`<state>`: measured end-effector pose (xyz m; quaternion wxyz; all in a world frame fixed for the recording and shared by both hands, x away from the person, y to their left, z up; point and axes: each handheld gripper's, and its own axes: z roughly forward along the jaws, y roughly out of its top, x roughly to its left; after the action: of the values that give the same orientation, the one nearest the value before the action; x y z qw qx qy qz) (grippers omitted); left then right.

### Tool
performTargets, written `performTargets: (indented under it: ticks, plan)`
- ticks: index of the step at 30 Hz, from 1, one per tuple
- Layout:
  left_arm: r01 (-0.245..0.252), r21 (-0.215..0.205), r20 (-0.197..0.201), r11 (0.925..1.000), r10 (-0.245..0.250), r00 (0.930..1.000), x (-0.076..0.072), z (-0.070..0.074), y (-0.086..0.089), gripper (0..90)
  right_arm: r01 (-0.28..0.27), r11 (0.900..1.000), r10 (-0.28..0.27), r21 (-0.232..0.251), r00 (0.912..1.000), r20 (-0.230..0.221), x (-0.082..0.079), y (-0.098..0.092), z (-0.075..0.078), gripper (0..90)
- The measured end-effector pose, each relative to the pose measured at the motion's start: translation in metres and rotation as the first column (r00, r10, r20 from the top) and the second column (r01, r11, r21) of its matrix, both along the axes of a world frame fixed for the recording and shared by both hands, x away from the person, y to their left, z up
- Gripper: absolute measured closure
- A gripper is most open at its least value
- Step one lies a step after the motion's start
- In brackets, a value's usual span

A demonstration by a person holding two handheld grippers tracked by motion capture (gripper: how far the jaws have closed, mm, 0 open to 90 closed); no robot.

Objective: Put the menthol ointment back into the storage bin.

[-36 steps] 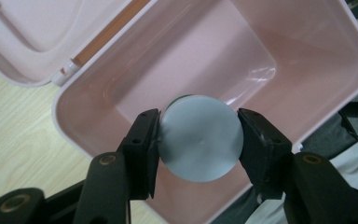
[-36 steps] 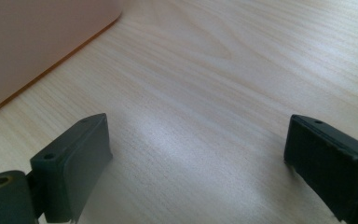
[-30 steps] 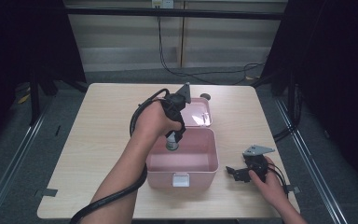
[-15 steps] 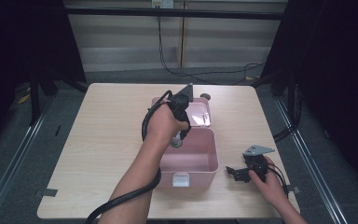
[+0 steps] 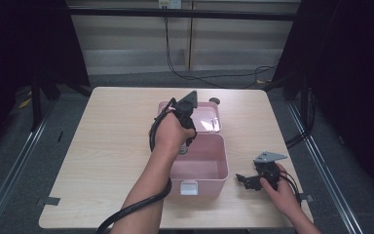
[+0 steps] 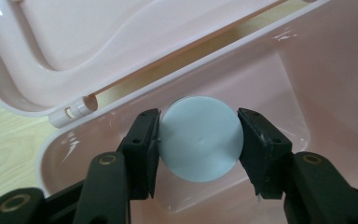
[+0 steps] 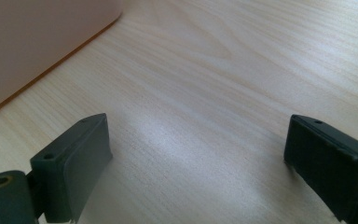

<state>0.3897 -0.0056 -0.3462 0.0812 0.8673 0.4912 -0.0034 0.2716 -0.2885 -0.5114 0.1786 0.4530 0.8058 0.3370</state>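
A pink plastic box stands mid-table with its lid swung open behind it. My left gripper points down into the box, shut on a round pale grey-blue object, perhaps a cap or a bottle end. In the left gripper view both pads press its sides, just above the box's inner wall and near the hinge of the lid. My right gripper rests on the table to the right of the box, open with bare wood between its jaws.
A small dark round thing lies on the table behind the lid. The light wooden table has free room on its left half. The box's side wall stands close to the right gripper. Cables trail on the floor behind.
My left gripper has sunk a little toward the box with the round object still in it, and the forearm has swung rightward. The right hand has kept still.
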Motion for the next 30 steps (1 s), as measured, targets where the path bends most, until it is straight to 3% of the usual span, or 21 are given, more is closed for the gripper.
performTargets:
  ticks: [4, 7, 19, 30]
  plan:
    - [-0.018, 0.004, -0.002, 0.9998, 0.018, 0.9998, 0.001, -0.005, 0.001, 50.7, 0.000, 1.000, 0.000, 0.000, 1.0000, 0.000, 0.000, 0.000, 0.000, 6.6]
    - [-0.060, -0.014, -0.013, 0.9981, 0.060, 0.9981, 0.001, -0.008, 0.001, 50.6, 0.000, 1.000, 0.000, 0.000, 1.0000, 0.000, 0.000, 0.000, 0.000, 6.6]
    - [-0.075, -0.001, -0.003, 0.9972, 0.075, 0.9972, 0.003, -0.021, 0.001, 50.6, 0.000, 1.000, 0.000, 0.000, 1.0000, 0.000, 0.000, 0.000, 0.000, 6.6]
    - [-0.122, -0.014, -0.004, 0.9924, 0.122, 0.9925, 0.003, -0.035, 0.002, 50.6, 0.000, 1.000, 0.000, -0.001, 1.0000, 0.002, 0.000, 0.000, 0.000, 6.6]
